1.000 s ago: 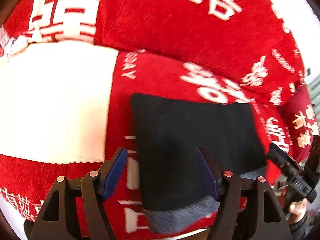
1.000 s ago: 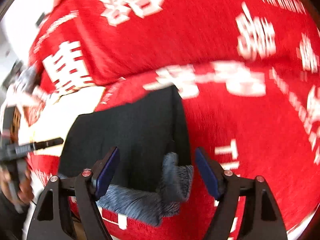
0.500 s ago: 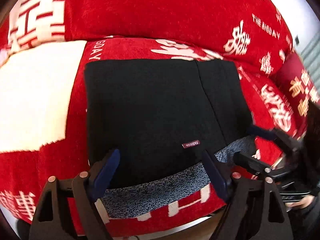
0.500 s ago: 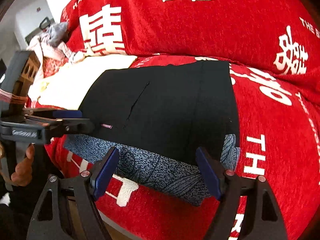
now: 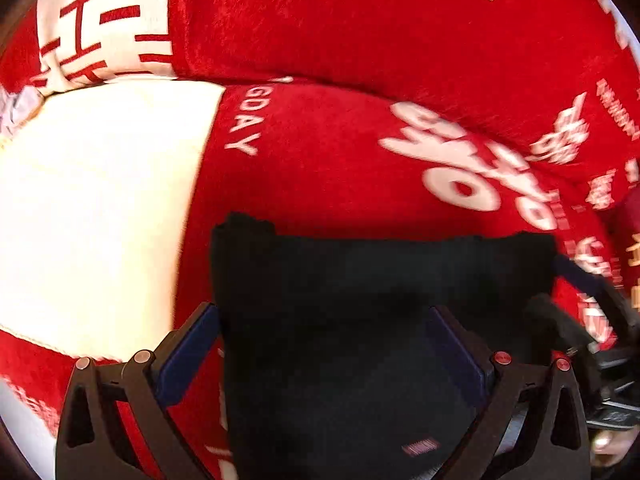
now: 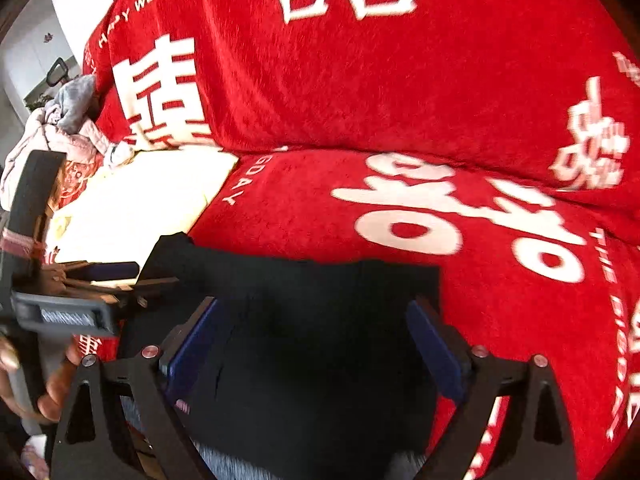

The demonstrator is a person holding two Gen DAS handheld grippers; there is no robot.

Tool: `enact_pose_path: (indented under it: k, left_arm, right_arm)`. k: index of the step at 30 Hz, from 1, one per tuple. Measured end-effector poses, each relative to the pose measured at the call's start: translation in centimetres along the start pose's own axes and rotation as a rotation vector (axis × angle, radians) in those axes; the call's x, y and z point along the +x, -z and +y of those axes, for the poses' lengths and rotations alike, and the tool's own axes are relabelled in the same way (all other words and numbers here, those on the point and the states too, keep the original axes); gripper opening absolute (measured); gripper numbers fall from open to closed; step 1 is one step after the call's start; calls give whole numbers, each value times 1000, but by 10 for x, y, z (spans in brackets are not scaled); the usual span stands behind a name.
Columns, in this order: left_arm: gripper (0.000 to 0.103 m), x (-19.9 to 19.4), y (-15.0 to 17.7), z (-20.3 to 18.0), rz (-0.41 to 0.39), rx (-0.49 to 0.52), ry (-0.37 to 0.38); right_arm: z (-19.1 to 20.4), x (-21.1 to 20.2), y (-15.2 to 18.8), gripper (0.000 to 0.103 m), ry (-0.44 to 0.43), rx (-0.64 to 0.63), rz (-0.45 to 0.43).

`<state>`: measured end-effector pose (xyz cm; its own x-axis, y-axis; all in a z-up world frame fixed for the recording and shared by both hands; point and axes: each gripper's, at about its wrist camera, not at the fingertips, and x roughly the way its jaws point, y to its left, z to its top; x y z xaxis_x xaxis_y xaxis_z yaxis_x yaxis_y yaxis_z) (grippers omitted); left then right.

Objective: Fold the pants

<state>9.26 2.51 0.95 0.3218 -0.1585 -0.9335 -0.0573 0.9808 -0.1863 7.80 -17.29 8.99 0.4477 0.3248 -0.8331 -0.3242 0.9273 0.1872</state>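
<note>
Both grippers are wide and opening further, nothing clamped. Left gripper (image 5: 324,344): black two-finger frame with blue pads, pointed steeply down over the folded black fabric pants (image 5: 360,320). The pants' left edge runs just inside the left pad; the right pad sits over the cloth. Can't tell whether the pads touch the fabric, but they aren't pinching it.

Right gripper (image 6: 316,340): same build, jaws spread across the right part of the same pants (image 6: 320,340), right pad at about the cloth's right edge. No pinch there either.

Pants lie as a flat dark rectangle on the seat of a red plush sofa cover with white characters and lettering (image 6: 360,92), near the front edge. Far edge of the fold is slightly uneven. A small dark-red label (image 5: 420,447) shows on the cloth near the left gripper's right finger. A strip of blue-grey speckled fabric (image 6: 224,462) peeks out under the near edge.

Cream white cloth panel (image 5: 92,216) lies on the seat just left of the pants. Pile of pink and grey clothes (image 6: 60,120) sits at the sofa's far left end.
</note>
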Motion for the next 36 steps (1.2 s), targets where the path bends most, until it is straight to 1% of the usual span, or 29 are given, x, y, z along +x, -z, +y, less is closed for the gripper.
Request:
enact_pose_path:
  k: [1, 3, 5, 6, 8, 12, 14, 15, 16, 17, 18, 20, 23, 26, 27, 28, 30, 31, 33, 36]
  left_arm:
    - [103, 9, -1, 2, 17, 7, -21]
    - [103, 22, 0, 8, 52, 1, -13]
    - [103, 36, 2, 16, 79, -35, 28]
    - [103, 38, 2, 19, 84, -52, 51]
    - [103, 44, 4, 23, 95, -77, 95]
    - [103, 48, 4, 25, 103, -75, 120]
    - [103, 41, 4, 22, 94, -60, 103]
    - [103, 37, 4, 21, 79, -50, 82]
    - [103, 26, 7, 18, 45, -27, 39]
    - [103, 18, 9, 17, 21, -8, 17]
    - [103, 11, 12, 16, -3, 9, 3]
    - [103, -6, 22, 15, -46, 27, -9]
    - [103, -20, 34, 18, -73, 20, -18]
    - [103, -17, 49, 16, -66, 35, -76]
    - [103, -15, 53, 16, -57, 42, -87]
    - [103, -10, 59, 17, -41, 49, -97]
    - [103, -7, 67, 19, -45, 39, -80]
    - [103, -7, 69, 20, -54, 32, -73]
    - [103, -7, 70, 20, -56, 33, -73]
    - [103, -8, 70, 18, -57, 44, -84]
  right_arm:
    - [-2, 7, -1, 95, 0, 5, 16]
    - [-11, 26, -1, 95, -10, 26, 65]
    - [-19, 39, 1, 96, -27, 52, 96]
    - [-21, 42, 2, 98, -23, 52, 97]
    - [-20, 46, 5, 100, -15, 39, 107]
    - [-9, 55, 6, 103, 39, -43, 133]
    - [-6, 50, 5, 103, 59, -51, 131]
    - [-5, 45, 5, 103, 77, -44, 122]
    - [-4, 37, 6, 103, 94, -36, 106]
    - [-1, 25, 8, 103, 96, -29, 76]
    - [2, 10, 13, 103, 76, -23, 37]
    - [10, -15, 26, 103, 43, -20, -11]
    - [21, -34, 44, 103, -2, -33, -43]
    - [28, -32, 65, 103, 2, -48, -17]
    - [27, -28, 74, 103, -4, -37, 7]
    - [27, -25, 84, 103, -5, -34, 13]
    - [32, -28, 99, 103, 18, -88, -22]
    - [36, -29, 105, 103, 34, -116, -25]
    - [43, -29, 114, 103, 72, -164, -14]
    - [49, -31, 118, 103, 96, -200, 7]
